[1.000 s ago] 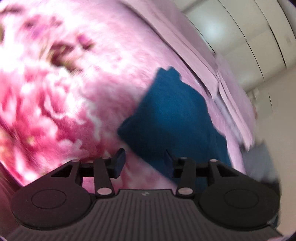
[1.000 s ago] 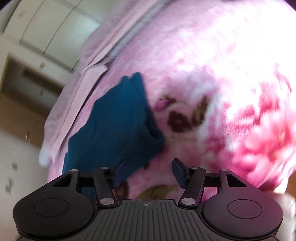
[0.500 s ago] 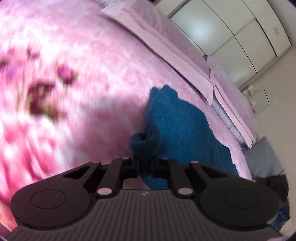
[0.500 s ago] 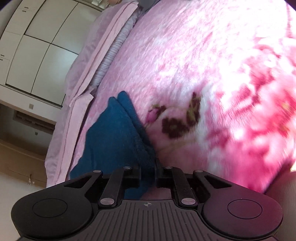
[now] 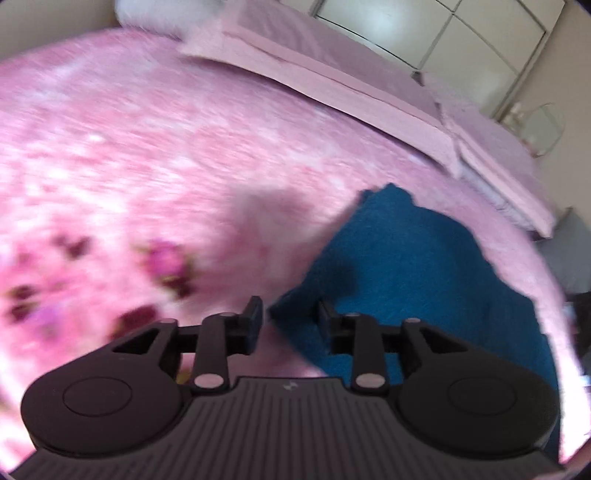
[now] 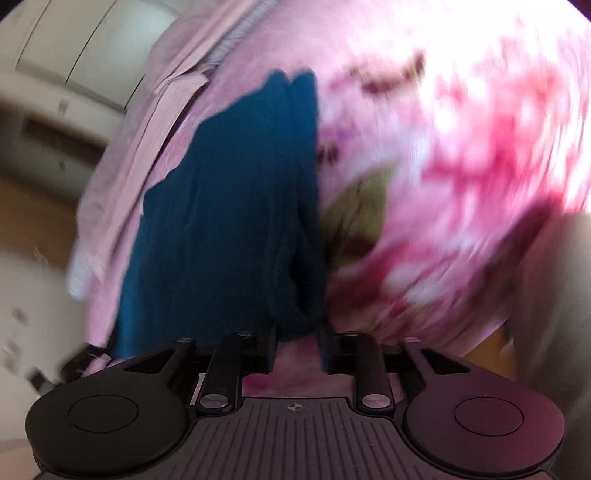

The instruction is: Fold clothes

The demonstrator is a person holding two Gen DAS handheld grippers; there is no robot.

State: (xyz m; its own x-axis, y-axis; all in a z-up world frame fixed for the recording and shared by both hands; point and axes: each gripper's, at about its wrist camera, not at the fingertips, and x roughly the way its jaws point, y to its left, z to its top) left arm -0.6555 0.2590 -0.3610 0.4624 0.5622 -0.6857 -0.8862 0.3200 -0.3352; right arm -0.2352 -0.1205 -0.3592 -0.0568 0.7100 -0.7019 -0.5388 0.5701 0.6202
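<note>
The blue garment (image 5: 417, 280) is being seen spread on the pink floral blanket (image 5: 155, 155) of the bed, running from the centre of the left wrist view out toward four o'clock. The left claw (image 5: 289, 317) is being held released above it, its jaws having just been opening; a corner of the blue cloth is lying between the fingers (image 5: 254, 317), though no pad is being pressed against it. At one o'clock, pink pillows (image 5: 332, 70) are being passed, with pale wardrobe doors (image 5: 424, 33) behind them.

In the right wrist view, heavily blurred, the garment (image 6: 229, 206) is being shown from eleven o'clock down to the right claw (image 6: 295, 350). Those jaws too have just been opening, and the cloth's near edge is sitting in the gap, ungripped. The blanket's flowers (image 6: 461, 155) are being smeared across two o'clock.
</note>
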